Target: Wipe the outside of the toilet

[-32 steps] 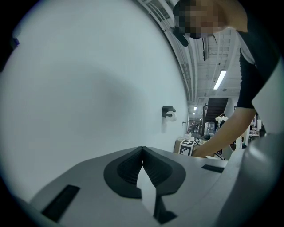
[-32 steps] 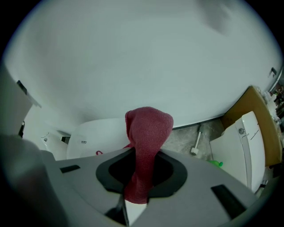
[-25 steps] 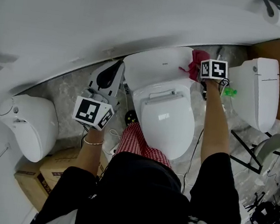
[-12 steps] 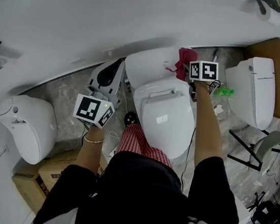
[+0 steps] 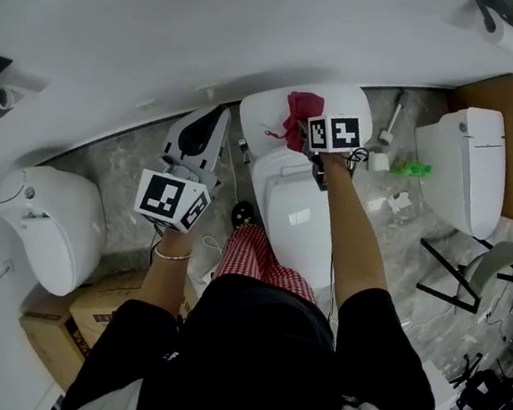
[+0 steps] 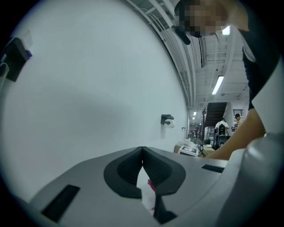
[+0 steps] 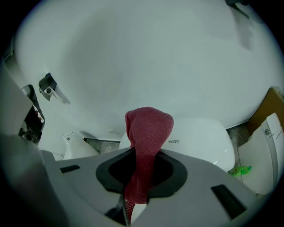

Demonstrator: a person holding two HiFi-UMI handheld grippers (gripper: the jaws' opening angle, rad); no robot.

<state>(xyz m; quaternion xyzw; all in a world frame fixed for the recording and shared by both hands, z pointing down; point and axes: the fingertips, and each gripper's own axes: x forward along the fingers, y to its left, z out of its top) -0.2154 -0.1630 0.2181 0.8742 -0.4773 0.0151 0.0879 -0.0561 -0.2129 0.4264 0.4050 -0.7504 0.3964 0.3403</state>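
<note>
A white toilet stands against the wall, its tank behind the closed lid. My right gripper is over the top of the tank, shut on a red cloth that lies bunched on the tank. In the right gripper view the red cloth rises from between the jaws of the right gripper, with the tank behind it. My left gripper hangs left of the toilet, facing the wall. The left gripper is shut with nothing in it.
Another white toilet sits at the left and a third at the right. Cardboard boxes stand at the back right and front left. A green object and cables lie on the marble floor. A paper holder is on the wall.
My right gripper has carried the red cloth leftward, from the tank's right edge to about the middle of its top. The left gripper has stayed in place.
</note>
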